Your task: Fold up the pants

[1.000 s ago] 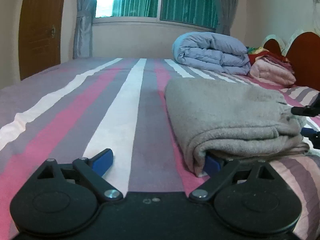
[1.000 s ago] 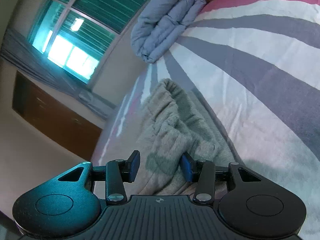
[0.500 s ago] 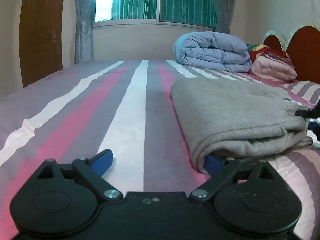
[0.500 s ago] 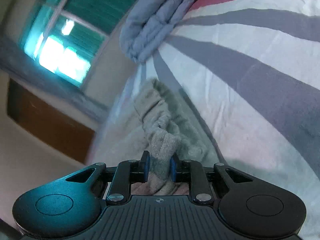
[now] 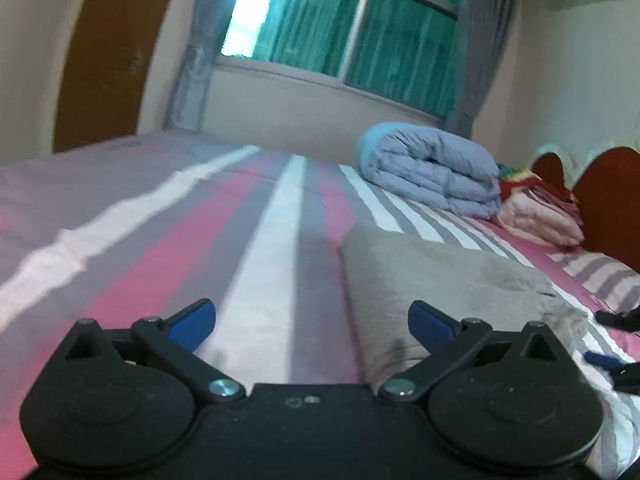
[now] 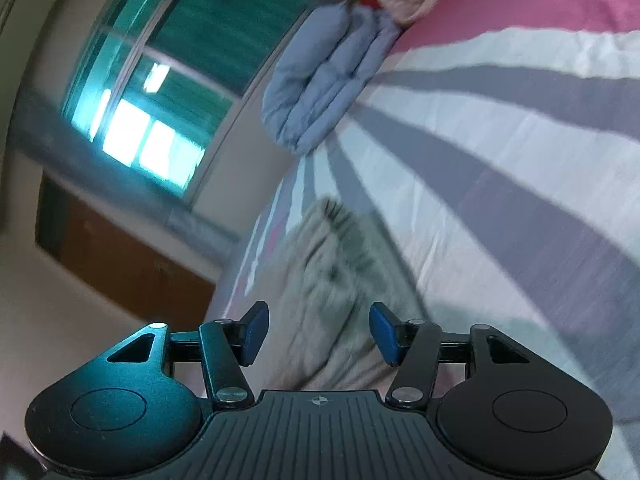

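Observation:
The grey fleece pants (image 5: 448, 280) lie folded in a flat stack on the striped bed. My left gripper (image 5: 310, 320) is open and empty, raised just above the stack's near left corner; its right pad (image 5: 430, 320) hangs over the cloth. In the right wrist view the pants (image 6: 332, 280) lie bunched ahead of my right gripper (image 6: 318, 334), which is open and empty, with the cloth showing between and beyond its blue pads. The right gripper's fingers also show at the right edge of the left wrist view (image 5: 618, 318).
A folded blue quilt (image 5: 432, 172) and a pink folded blanket (image 5: 540, 220) sit at the head of the bed by the wooden headboard (image 5: 600, 200). The striped sheet (image 5: 180, 240) stretches left toward the door and window.
My right gripper, shut on the pants' edge half a second ago, has opened and let the cloth go. My left gripper has lifted off the bed and out from under the stack.

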`<act>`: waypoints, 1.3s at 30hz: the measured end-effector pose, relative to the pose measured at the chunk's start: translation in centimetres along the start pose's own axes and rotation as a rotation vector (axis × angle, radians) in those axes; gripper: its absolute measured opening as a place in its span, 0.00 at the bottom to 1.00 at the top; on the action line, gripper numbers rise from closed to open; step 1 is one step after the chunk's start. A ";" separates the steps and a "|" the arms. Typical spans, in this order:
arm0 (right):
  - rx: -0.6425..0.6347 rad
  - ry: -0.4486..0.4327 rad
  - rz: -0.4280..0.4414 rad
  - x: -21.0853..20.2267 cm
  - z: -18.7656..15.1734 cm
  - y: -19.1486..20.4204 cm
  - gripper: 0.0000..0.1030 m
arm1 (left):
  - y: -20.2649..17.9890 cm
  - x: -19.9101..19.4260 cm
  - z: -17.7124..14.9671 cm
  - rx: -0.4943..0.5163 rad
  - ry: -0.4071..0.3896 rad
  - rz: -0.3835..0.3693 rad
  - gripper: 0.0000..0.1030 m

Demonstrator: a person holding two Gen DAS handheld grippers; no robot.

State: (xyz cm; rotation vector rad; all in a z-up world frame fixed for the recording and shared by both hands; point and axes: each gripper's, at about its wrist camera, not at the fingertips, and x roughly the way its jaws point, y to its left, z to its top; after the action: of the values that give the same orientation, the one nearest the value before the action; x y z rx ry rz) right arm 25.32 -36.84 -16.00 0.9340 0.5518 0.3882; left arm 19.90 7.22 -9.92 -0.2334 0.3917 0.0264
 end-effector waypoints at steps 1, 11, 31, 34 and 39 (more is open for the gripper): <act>0.000 0.025 -0.006 0.5 -0.2 0.0 0.55 | -0.5 0.7 0.0 0.005 0.013 -0.011 0.94; 0.016 0.075 -0.031 5.2 -0.1 -0.1 0.44 | 0.5 4.3 -1.2 -0.078 0.107 -0.043 0.95; -0.452 -0.070 -0.145 3.1 0.6 5.8 0.51 | -0.3 7.6 3.7 0.021 0.061 -0.065 0.94; -0.628 -0.030 -0.177 6.5 -0.2 7.6 0.51 | -0.9 11.5 3.2 0.075 0.202 -0.047 0.94; -0.733 0.139 -0.333 11.8 -0.7 6.9 0.50 | -0.4 11.6 4.4 0.067 0.181 -0.083 0.91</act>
State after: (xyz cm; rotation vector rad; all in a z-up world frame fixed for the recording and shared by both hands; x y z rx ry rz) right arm 33.79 -26.27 -13.88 0.1053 0.6165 0.3174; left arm 32.32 7.61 -10.36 -0.1863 0.5615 -0.0899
